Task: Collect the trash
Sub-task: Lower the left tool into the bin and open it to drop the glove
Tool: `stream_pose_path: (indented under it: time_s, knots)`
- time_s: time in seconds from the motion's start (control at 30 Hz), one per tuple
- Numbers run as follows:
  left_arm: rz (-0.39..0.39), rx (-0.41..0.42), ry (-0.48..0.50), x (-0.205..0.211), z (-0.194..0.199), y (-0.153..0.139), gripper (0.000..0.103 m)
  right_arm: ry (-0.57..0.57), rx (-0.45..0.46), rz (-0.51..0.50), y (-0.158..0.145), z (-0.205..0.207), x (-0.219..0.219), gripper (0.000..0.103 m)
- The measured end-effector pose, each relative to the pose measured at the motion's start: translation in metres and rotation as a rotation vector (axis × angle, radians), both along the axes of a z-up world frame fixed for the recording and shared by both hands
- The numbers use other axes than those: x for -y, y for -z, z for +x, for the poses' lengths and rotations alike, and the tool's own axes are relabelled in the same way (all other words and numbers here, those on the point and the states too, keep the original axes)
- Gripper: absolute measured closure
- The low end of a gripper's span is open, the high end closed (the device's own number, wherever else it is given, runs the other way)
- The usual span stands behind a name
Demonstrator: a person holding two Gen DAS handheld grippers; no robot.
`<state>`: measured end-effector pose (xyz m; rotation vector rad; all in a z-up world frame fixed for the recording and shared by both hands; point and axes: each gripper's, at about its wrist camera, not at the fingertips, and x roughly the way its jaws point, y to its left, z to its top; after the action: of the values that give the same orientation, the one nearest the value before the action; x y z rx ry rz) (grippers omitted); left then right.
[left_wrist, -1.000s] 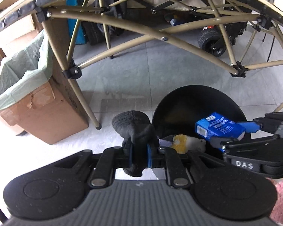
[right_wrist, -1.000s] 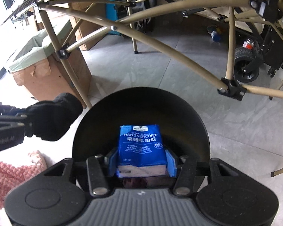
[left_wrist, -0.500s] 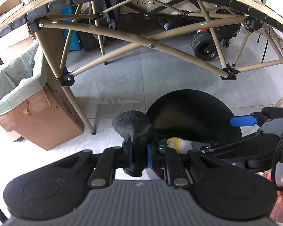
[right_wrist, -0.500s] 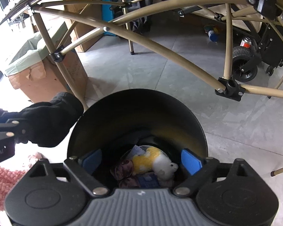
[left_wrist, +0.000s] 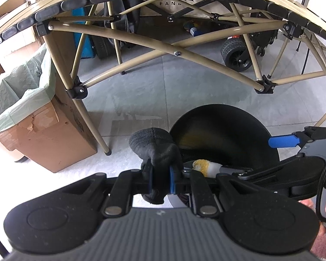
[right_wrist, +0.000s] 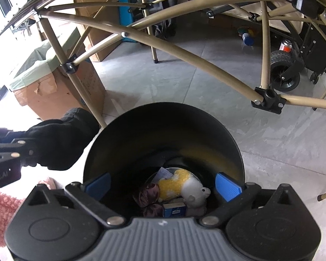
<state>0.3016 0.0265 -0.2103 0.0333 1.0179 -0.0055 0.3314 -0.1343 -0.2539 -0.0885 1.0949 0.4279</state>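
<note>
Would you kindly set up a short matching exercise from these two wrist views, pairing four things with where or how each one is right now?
Things:
1. black glove
2. blue tissue pack
3. right gripper
4. cardboard box

States:
A. lined with a pale green bag, standing on the floor by a table leg
B. jaws opening, nothing between them, above the black bin
C. lying in the bin beside a yellow and white plush toy
D. clamped in the left gripper

Pairs: 1-D, 2-C, 3-B, 4-A
</note>
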Motion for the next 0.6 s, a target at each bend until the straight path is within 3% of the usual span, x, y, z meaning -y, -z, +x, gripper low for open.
stream_pose_path:
  time_s: [0.6]
  knots:
    - [0.0,0.002,0.058,0.029,0.002,-0.005,0.088,0.103,0.099,-0.031,-0.032,-0.017,0.042,0.0]
